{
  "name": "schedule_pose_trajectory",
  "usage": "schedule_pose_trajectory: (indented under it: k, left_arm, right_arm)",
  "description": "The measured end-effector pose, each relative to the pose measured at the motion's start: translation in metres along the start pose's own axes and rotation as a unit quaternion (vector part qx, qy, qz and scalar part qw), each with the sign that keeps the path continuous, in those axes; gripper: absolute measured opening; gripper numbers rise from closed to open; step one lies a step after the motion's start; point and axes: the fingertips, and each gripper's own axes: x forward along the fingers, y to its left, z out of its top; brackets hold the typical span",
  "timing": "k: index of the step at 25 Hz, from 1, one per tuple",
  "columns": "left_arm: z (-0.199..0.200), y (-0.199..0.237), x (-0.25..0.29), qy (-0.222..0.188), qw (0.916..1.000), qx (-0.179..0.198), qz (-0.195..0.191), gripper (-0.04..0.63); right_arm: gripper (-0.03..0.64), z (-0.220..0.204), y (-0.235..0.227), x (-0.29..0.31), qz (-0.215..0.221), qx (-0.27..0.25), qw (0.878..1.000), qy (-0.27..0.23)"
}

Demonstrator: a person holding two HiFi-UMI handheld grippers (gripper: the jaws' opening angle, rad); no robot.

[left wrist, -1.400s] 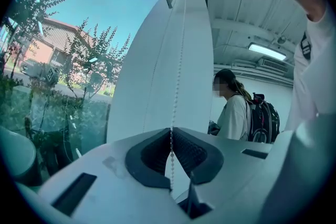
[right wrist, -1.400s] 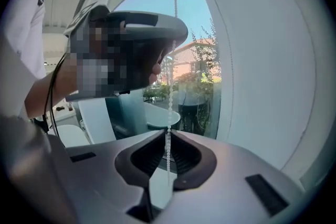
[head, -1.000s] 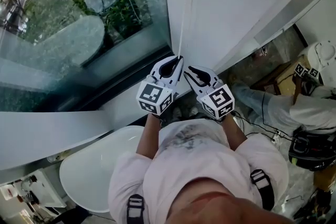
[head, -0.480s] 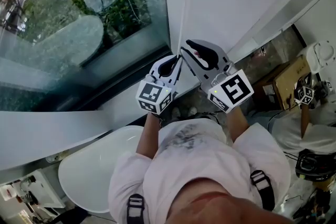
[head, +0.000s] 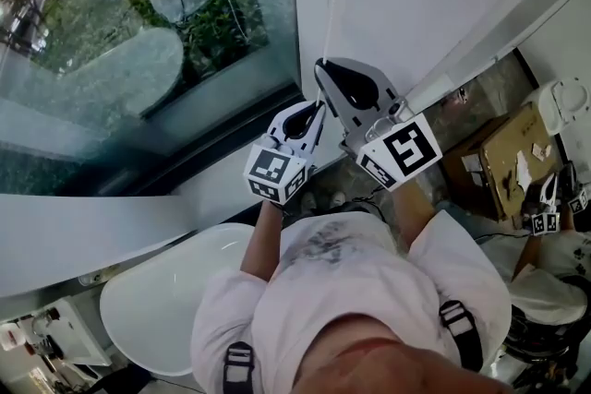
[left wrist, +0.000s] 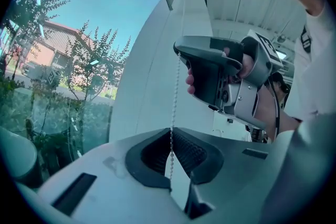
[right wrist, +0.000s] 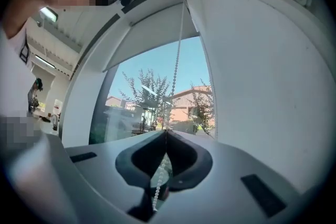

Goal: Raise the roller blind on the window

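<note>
Clamping the thin white bead chain (right wrist: 176, 68) with the right gripper (right wrist: 166, 131), jaws just closed tip to tip on it, dark ribbed pads either side. Pinching the same chain lower down with the left gripper (left wrist: 171, 129), jaws together on it too. Hanging straight and vertical beside a smooth white wall, below the matte white roller blind (right wrist: 152, 36), partly down over the glass window (head: 138, 41).
</note>
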Motion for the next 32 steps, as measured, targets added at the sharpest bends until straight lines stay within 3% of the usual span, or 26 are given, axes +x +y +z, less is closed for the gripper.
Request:
schedule_pose_trajectory:
  k: [15, 32]
  left_arm:
    - [-0.070, 0.009, 0.008, 0.058, 0.9979, -0.029, 0.001, 0.015]
    - [-0.103, 0.012, 0.008, 0.072, 0.9966, -0.037, 0.012, 0.015]
  right_arm:
    - [0.061, -0.070, 0.004, -0.012, -0.011, 0.005, 0.998, 0.057]
    - [0.061, -0.103, 0.002, -0.016, -0.021, 0.007, 0.996, 0.090]
